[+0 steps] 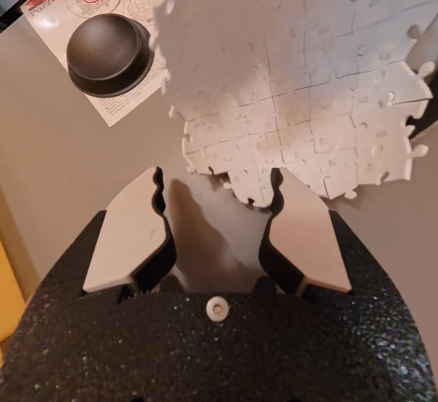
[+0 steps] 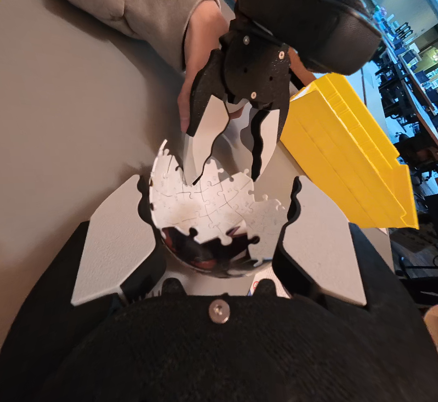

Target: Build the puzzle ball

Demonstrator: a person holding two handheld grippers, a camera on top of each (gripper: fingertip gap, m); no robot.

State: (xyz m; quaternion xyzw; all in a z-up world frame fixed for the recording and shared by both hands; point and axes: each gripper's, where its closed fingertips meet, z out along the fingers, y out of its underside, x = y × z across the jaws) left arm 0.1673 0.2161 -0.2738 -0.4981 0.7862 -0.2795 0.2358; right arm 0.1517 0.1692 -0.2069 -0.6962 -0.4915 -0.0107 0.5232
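We have the puzzle ball [image 2: 213, 220] roughly half built: a curved shell of joined pieces, white inside and dark printed outside, sits at the centre of the right wrist view. It lies between the spread fingers of our right gripper [image 2: 216, 191], which cradle it; whether they press it we cannot tell. Our left gripper [image 2: 224, 178], above centre, has its jaws apart, one tip inside the shell. The upper half is left to build, its edges showing free tabs. The black stand [image 1: 109, 55] waits on the instruction sheet [image 1: 71, 11], upper left in the left wrist view.
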